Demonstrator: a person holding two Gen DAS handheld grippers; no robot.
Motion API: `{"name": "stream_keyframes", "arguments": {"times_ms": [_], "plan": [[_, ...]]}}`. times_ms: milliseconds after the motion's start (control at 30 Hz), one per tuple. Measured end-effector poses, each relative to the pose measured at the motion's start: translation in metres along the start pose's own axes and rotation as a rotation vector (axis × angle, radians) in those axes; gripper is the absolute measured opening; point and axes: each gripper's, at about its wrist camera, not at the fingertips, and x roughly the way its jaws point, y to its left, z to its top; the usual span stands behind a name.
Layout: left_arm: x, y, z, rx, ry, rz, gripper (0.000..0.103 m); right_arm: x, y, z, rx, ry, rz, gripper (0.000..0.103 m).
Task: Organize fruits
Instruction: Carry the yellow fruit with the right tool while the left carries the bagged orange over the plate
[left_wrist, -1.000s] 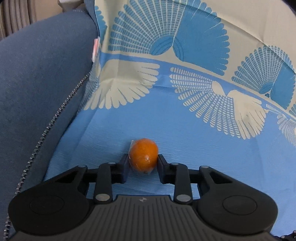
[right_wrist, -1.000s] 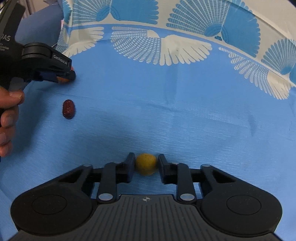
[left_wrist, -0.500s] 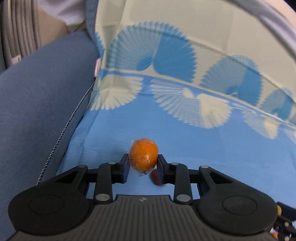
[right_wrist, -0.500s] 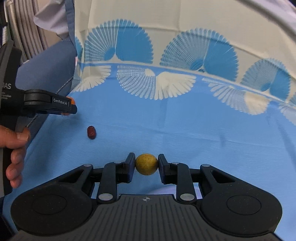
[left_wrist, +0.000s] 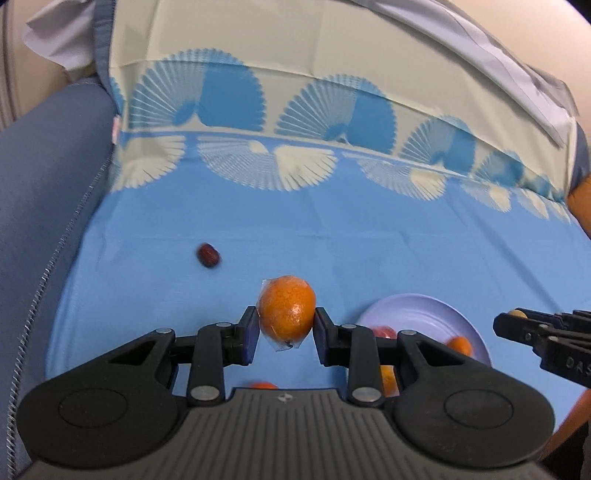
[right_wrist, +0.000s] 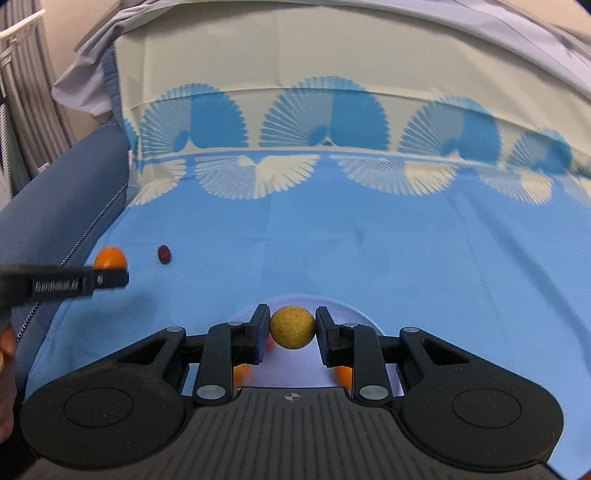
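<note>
My left gripper (left_wrist: 285, 325) is shut on a plastic-wrapped orange (left_wrist: 287, 312), held above the blue cloth. My right gripper (right_wrist: 291, 326) is shut on a small yellow round fruit (right_wrist: 292, 326), just over the near rim of a pale lilac plate (right_wrist: 343, 308). That plate (left_wrist: 424, 312) lies to the right of the left gripper and holds several orange and red fruits (left_wrist: 458, 345). A dark red date (left_wrist: 209, 254) lies alone on the cloth at the left, and shows again as the date (right_wrist: 164, 254) in the right wrist view, where the left gripper (right_wrist: 110, 275) and its orange (right_wrist: 109, 257) also appear.
A blue cloth (right_wrist: 406, 258) with cream and blue fan patterns covers the surface and rises at the back. A dark blue cushion with a zipper (left_wrist: 40, 221) borders the left side. A small orange fruit (left_wrist: 263, 386) peeks out below the left gripper. A hand (right_wrist: 5, 347) shows at the left edge.
Both grippers have lifted and pulled back with their fruits. The plate with fruits has come into view under them, and the date now lies farther away at the left.
</note>
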Motion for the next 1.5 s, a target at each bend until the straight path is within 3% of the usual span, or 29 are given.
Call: {"name": "stream_keyframes", "arguments": {"times_ms": [267, 567, 1233, 1500], "plan": [[0.009, -0.029, -0.01, 0.149, -0.026, -0.015, 0.034, -0.007, -0.037, -0.015, 0.023, -0.011, -0.055, 0.028], [0.022, -0.044, -0.013, 0.209, -0.033, -0.025, 0.035, 0.005, -0.049, -0.019, 0.043, 0.01, -0.063, 0.028], [0.026, -0.05, -0.015, 0.236, -0.034, -0.033, 0.035, 0.013, -0.039, -0.018, -0.01, -0.013, -0.094, 0.028], [0.029, -0.052, -0.016, 0.242, 0.0, -0.088, 0.035, 0.013, -0.037, -0.017, -0.008, -0.01, -0.091, 0.028]]}}
